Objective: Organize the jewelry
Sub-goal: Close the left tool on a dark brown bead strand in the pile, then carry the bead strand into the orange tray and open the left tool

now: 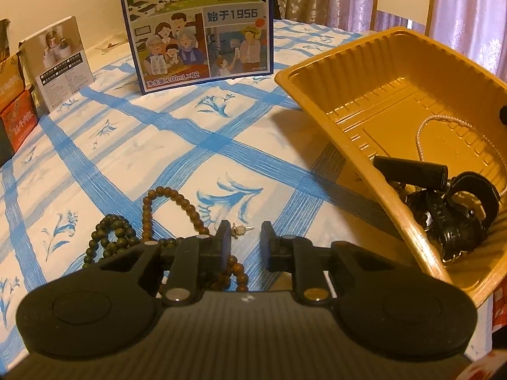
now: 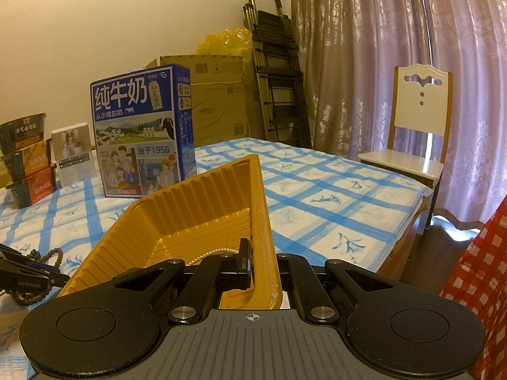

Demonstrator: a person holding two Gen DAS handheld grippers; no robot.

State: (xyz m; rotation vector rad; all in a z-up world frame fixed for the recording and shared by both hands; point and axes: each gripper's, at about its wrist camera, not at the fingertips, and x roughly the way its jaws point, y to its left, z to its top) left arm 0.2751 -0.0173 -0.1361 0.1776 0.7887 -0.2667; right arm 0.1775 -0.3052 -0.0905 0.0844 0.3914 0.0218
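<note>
My left gripper (image 1: pixel 246 240) hovers low over the blue-checked tablecloth (image 1: pixel 221 126), open. A tiny stud earring (image 1: pixel 240 229) lies on the cloth between its fingertips, beside the left finger and apart from the right one. A brown bead string (image 1: pixel 152 209) and a dark green bead string (image 1: pixel 111 237) lie just left of it. At right, a gold plastic tray (image 1: pixel 364 95) is tilted up. My right gripper (image 2: pixel 263 253) is shut on its side wall (image 2: pixel 259 209), one finger (image 2: pixel 244 256) inside and the other hidden outside. A pearl strand (image 1: pixel 423 133) rests in the tray.
A blue milk carton box (image 1: pixel 196 25) stands at the back of the table. A small white box (image 1: pixel 60 63) and stacked noodle bowls (image 2: pixel 28 158) sit at back left. A chair (image 2: pixel 418 126), a folded ladder (image 2: pixel 279 79) and cardboard boxes (image 2: pixel 218 95) stand beyond the table.
</note>
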